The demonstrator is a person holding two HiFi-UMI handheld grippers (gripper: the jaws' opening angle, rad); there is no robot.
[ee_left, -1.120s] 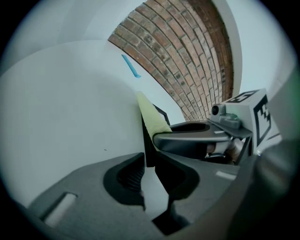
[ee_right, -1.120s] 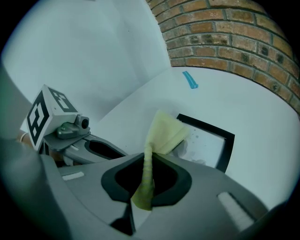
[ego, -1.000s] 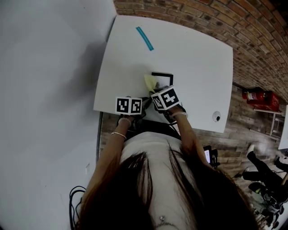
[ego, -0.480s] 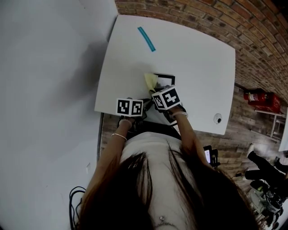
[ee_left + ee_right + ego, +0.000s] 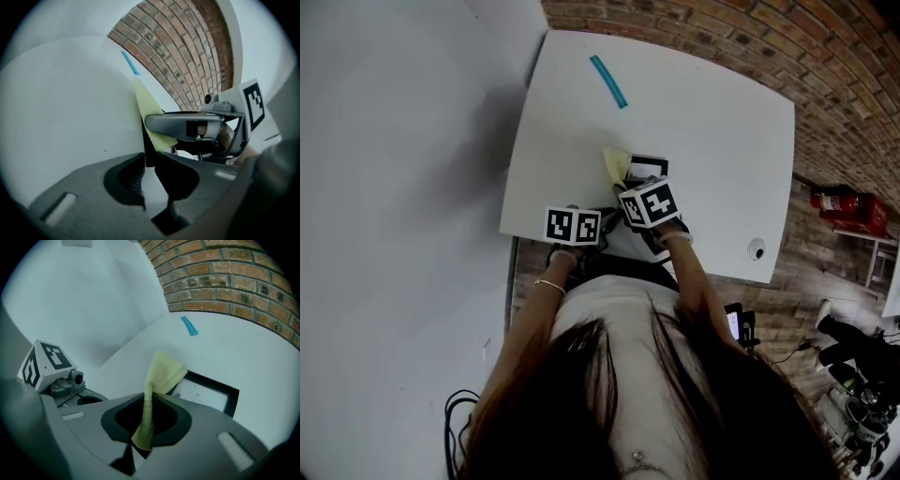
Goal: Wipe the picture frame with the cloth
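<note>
Moved: the cloth (image 5: 161, 373) has crept a little further over the far-left corner of the picture frame (image 5: 206, 397), carried by the right gripper (image 5: 149, 401); the left gripper (image 5: 151, 159) has kept its place.
Wall: a plain pale wall (image 5: 394, 141), well off to the left of the left gripper.
Left gripper: rolled onto its side at the near table edge. Its jaws seem clamped on the frame's near edge, with the dark border and pale pane running up between them, though the contact itself is hard to see.
Teal strip: a short strip (image 5: 608, 81) lying on the white table (image 5: 712, 131), well beyond both grippers.
Cloth: yellow, pinched in the closed jaws of the right gripper. A twisted bunch hangs back through the jaws, and the free end fans out just ahead of them.
Picture frame: flat on the table, just ahead of the right gripper, with its left corner under the cloth.
Right gripper: just beside the left one, on its right, pointing steeply down.
In the way: the two marker cubes hide both sets of jaws in the head view. The right gripper's body crosses the left gripper view and blocks most of the frame.
Further right: a round hole (image 5: 757, 248) in the tabletop, well to the right of the right gripper. Beyond it are wooden floor (image 5: 787, 281), a red canister (image 5: 853, 208) and a brick wall (image 5: 825, 56).
</note>
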